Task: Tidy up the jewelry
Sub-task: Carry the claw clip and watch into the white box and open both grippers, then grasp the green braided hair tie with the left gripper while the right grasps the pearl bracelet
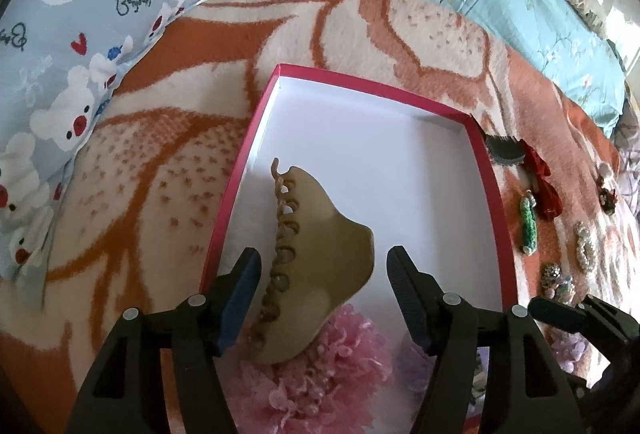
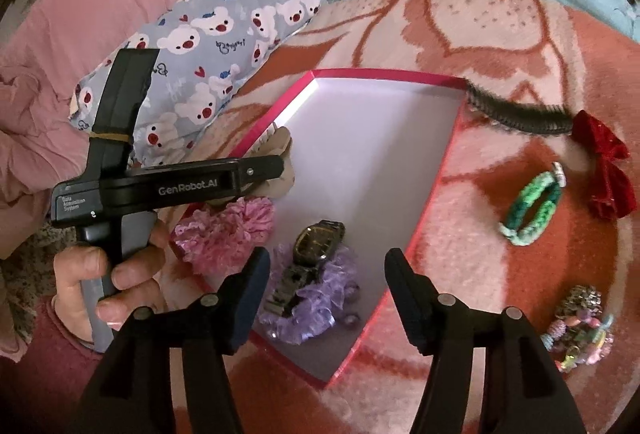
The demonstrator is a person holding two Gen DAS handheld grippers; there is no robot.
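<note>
The box (image 2: 400, 154) holds 1 tan hair claw (image 1: 316, 258), 1 watch (image 2: 316, 246) and 2 scrunchies (pink (image 2: 228, 230), purple (image 2: 316, 298)). Beside the box on the blanket (image 2: 500, 34): 1 comb (image 2: 516, 112), 1 red bow (image 2: 608, 166), 1 green bracelet (image 2: 532, 210). Left gripper (image 1: 322, 294) and right gripper (image 2: 326, 298) are both spread, gripping nothing.

Soft daylight, fairly bright, slightly washed and low contrast in both views. Source looks upper right: blown-out patch at left view's right edge. Box (image 1: 490, 170) floor glares white; near wall throws soft shadow inside in right view (image 2: 448, 154). Heavy fisheye bending, black vignette in corners. Centre reasonably sharp; small items (image 1: 584, 246) near the rim smear. Left tool (image 1: 322, 298) and right tool (image 2: 326, 298) underexposed, nearly black.
</note>
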